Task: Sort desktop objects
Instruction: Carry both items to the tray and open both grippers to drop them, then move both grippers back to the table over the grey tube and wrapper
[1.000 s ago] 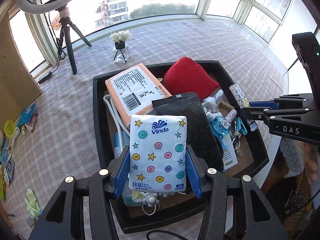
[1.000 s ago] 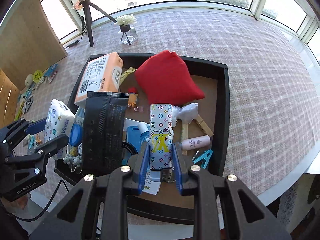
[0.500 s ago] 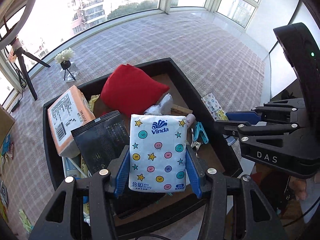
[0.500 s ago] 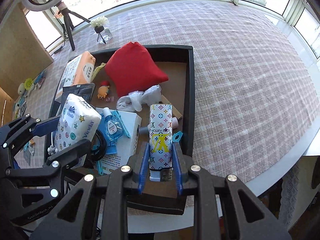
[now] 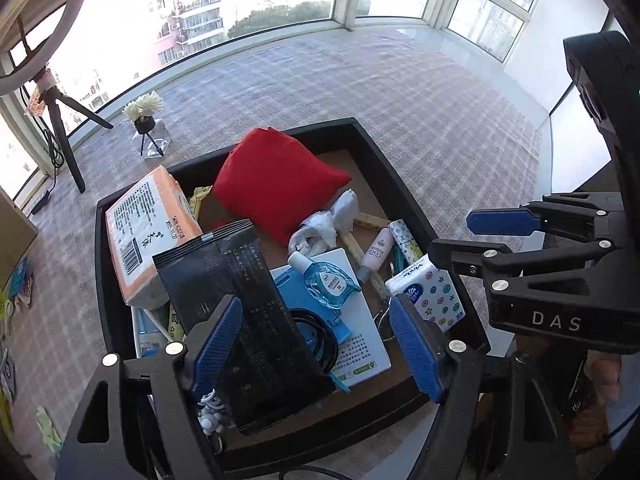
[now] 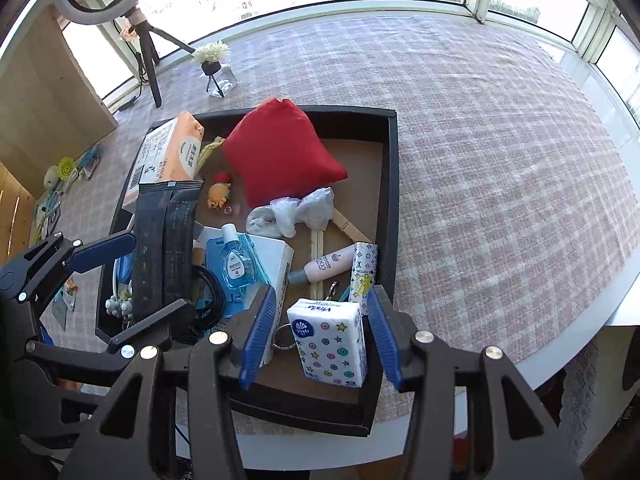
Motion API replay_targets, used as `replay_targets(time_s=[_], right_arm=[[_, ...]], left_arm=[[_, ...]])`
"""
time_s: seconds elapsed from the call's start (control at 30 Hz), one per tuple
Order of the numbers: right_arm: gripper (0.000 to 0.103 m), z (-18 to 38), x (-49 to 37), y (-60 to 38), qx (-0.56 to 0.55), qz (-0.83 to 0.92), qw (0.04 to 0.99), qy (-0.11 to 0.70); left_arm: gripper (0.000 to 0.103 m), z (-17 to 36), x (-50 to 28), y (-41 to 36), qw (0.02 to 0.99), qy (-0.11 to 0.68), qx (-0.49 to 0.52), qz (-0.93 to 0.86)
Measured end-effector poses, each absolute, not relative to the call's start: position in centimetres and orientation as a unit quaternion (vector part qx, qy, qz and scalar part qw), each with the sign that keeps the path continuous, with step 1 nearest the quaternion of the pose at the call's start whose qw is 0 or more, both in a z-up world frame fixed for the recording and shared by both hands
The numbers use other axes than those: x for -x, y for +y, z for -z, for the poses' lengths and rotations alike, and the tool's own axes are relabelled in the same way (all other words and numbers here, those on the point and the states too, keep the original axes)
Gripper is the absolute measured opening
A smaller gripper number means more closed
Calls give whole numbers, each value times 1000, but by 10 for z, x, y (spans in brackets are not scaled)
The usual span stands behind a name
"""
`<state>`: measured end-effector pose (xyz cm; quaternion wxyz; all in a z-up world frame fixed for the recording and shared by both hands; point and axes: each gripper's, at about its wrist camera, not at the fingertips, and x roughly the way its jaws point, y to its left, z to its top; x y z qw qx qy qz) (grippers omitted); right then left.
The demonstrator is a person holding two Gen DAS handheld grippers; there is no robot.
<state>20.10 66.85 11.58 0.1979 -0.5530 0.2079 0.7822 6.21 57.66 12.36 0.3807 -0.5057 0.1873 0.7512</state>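
Both grippers, left [image 5: 316,344] and right [image 6: 320,336], are opening, holding nothing, above the tissue pack [image 6: 332,344] lying in the black tray [image 6: 392,200].

Left tool [image 5: 316,348] opening — empty, tissue pack [image 5: 428,294] in black tray [image 5: 384,160]

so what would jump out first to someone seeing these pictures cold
Probably the red cushion, sitting big and bright at the far end of the black tray. Next, the spotted tissue pack lying in the tray's near corner, loose between the opening jaws of the right tool. The tall black pouch stands out too, at the near left of the tray by the left tool.
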Motion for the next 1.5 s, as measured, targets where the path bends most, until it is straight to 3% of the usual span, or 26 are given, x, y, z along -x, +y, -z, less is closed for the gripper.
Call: replay_targets(time_s=[0.43,1.07,1.33,1.5], right_arm=[[47,-123,-135,596,561,-800,133,163],[47,-106,-5,387,594,-801,-32,68],[47,-74,27,304,620,-779,-91,25],[55,-49,35,265,634,-766,-109,-13]], left_arm=[[74,-119,-18,467,298,142,519,-789],[73,-80,29,167,108,59,560,-820],[73,-57,43,86,99,70,572,-811],[74,-35,47,61,124,132,579,-795]])
